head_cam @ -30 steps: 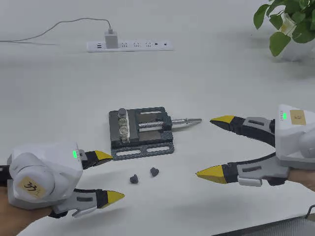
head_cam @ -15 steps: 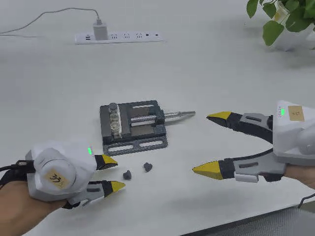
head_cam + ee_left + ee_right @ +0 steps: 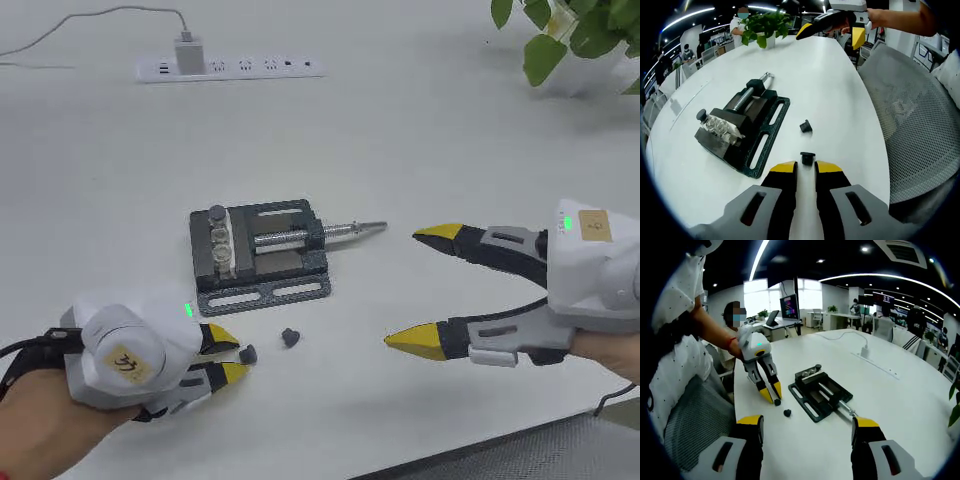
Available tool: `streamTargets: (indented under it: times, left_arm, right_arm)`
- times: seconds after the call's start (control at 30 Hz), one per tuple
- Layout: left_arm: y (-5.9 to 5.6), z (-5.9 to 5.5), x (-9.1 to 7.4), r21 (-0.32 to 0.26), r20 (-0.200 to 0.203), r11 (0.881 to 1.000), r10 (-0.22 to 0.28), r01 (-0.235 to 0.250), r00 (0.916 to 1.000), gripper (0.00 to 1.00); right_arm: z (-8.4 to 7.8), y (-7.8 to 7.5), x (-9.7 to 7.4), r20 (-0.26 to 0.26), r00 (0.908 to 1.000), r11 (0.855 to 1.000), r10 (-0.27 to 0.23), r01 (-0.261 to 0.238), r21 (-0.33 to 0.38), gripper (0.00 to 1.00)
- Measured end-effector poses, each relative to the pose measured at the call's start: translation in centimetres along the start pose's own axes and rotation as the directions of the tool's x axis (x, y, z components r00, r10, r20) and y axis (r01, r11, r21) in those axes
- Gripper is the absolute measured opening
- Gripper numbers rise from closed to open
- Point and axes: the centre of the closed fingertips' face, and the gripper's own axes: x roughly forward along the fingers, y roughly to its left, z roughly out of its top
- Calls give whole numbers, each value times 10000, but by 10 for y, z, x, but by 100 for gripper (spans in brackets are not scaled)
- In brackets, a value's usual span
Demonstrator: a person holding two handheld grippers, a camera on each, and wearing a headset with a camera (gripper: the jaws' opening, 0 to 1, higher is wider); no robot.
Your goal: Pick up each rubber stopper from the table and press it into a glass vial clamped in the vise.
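The job looks roughly a third done. The vise (image 3: 262,255) sits mid-tabletop (image 3: 420,130) with what appear to be three glass vials (image 3: 221,247) clamped in a row at its 9 o'clock end. The farthest one carries a dark seated stopper (image 3: 217,213), while the other two show clear open mouths (the left gripper view agrees: one black cap at the end of the row, bare glass beside it). Two more lie loose on the tabletop at about 6 o'clock from the vise, near it but apart from it and from each other, which matches the two vials left to plug. The left hand-held gripper (image 3: 233,355) is low at 7 o'clock from the vise, its jaws set at a narrow gap with nothing clamped between them. The nearer stopper (image 3: 247,353) sits just off the yellow tips, in line with the gap, so I judge picking that one up to be the step in hand, not yet completed. The other loose stopper (image 3: 290,337) lies just beyond it toward 3 o'clock, untouched. The right hand-held gripper (image 3: 424,287) hangs above the tabletop at 3 o'clock from the vise, past the screw handle (image 3: 355,229), jaws spread wide and empty. Remaining, as I read it: grasp this stopper, carry it to an open vial and press it in, then do the same for the last one.
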Motion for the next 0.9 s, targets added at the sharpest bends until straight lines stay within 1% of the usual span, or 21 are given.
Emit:
streamTargets:
  times: [0.2, 0.37, 0.57, 0.67, 0.7, 0.8, 0.87, 0.9]
  left_arm:
    - [-1, 0, 3, -7, -4, 10000, -73, 73, 10000, 8]
    - [0, 0, 4, 12, 33, 10000, -39, 39, 10000, 5]
    - [0, 0, 3, 25, 83, 10000, -13, 13, 10000, 4]
    - [1, 0, 3, -47, 123, 10000, 26, -25, 9999, 4]
    - [1, 1, 2, -80, 180, 10000, 30, -28, 9998, 4]
    - [2, 11, -4, -202, 529, 9998, 86, -76, 9986, 4]
    - [3, 20, -10, -289, 819, 9995, 163, -140, 9965, 4]
    - [4, 26, -15, -352, 1041, 9992, 207, -171, 9943, 4]
  right_arm:
    - [3, 3, 1, 14, 10000, 10000, 8, -8, 55, 70]
    - [2, 2, 0, 10, 10000, 10000, 14, -14, 72, 69]
    - [3, 3, 2, -32, 10000, 9999, 67, -67, 77, 69]
    - [7, 7, 5, -84, 9998, 9999, 152, -152, 78, 69]
    - [8, 9, 6, -115, 9997, 9998, 196, -195, 109, 69]
    - [15, 15, 9, -141, 9992, 9992, 379, -377, 133, 67]
    - [22, 18, 11, -95, 9984, 9984, 557, -556, 90, 65]
    - [24, 19, 13, -177, 9976, 9977, 665, -663, 146, 64]
